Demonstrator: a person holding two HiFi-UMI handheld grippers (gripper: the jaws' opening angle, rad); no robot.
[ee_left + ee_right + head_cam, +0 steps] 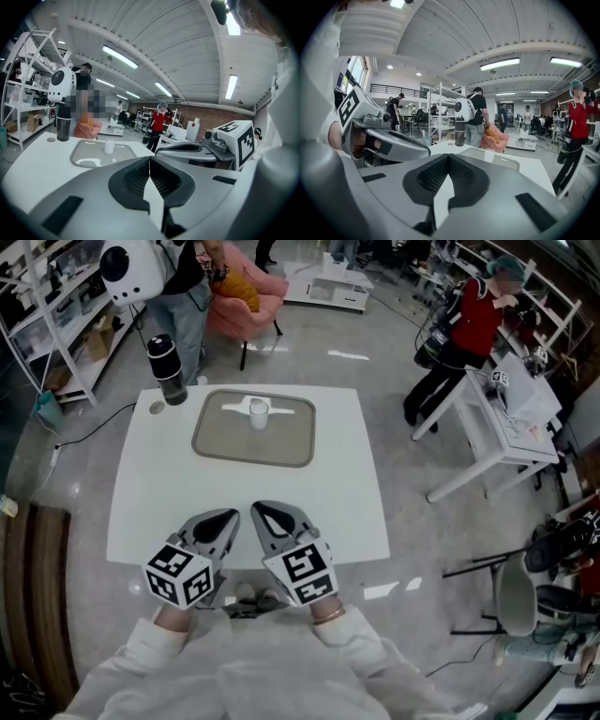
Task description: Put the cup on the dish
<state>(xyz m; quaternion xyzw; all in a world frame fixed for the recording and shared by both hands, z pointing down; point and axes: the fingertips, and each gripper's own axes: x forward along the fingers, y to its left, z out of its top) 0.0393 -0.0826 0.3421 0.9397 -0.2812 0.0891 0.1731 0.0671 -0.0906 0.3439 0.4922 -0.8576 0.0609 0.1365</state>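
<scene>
A small white cup (pixel 259 415) stands upright in a grey tray (pixel 292 448) at the far middle of the white table (pixel 150 502). A flat white dish (pixel 236 408) shows under and beside the cup. Both gripper views show the cup (pixel 109 146) (pixel 489 155) far ahead. My left gripper (pixel 228 517) and right gripper (pixel 259 513) rest side by side at the table's near edge and point at the tray. Each has its jaws shut with nothing between them (pixel 149 161) (pixel 449 165).
A black bottle (pixel 167 369) and a small round lid (pixel 157 408) stand at the table's far left corner. A person by a pink chair (pixel 246 292) is behind the table. A white desk (pixel 492 432) and a person in red are at the right, shelves (pixel 56 324) at the left.
</scene>
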